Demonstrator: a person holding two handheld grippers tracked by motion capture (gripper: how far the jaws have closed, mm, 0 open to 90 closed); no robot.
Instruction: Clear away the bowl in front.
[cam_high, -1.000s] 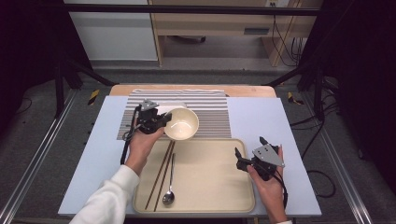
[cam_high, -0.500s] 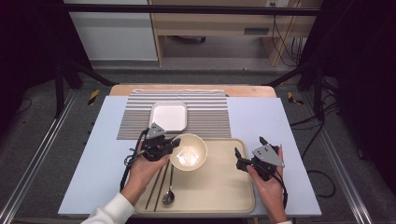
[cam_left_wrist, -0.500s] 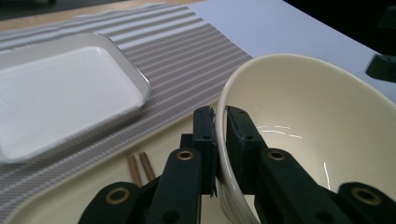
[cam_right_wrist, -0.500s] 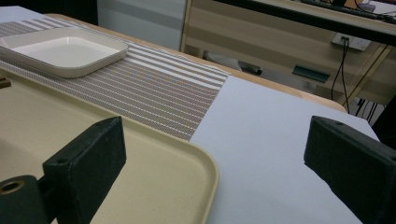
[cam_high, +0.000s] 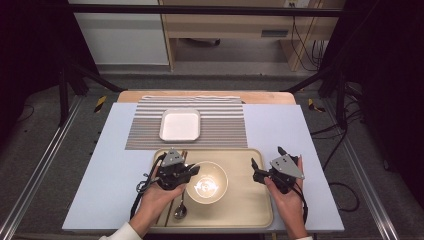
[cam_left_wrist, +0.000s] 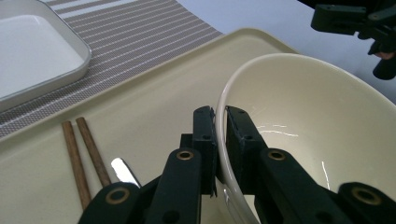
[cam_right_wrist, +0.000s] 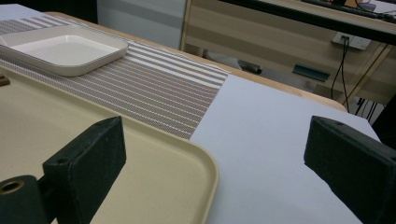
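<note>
The left gripper is pinching the near-left rim of the cream bowl, one jaw inside the wall and one outside, clamped narrow on it. The bowl is sitting over the middle of the beige tray, just right of the chopsticks and spoon lying along the tray's left side; whether its foot is touching the tray or hanging just clear I cannot tell.

It is looking like glazed ceramic or melamine: stiff, smooth, probably slippery, and liable to chip if knocked. Held by one point of the rim it is likely wanting to tip away from the jaws, so a deep bite on the rim, as here, seems the sensible hold.

The bowl's underside is hidden, and the hand is covering the chopsticks' near ends. Beyond the tray's far edge, a white square dish is resting on the striped mat.

The right gripper is hovering over the tray's right edge, jaws spread wide and empty.
</note>
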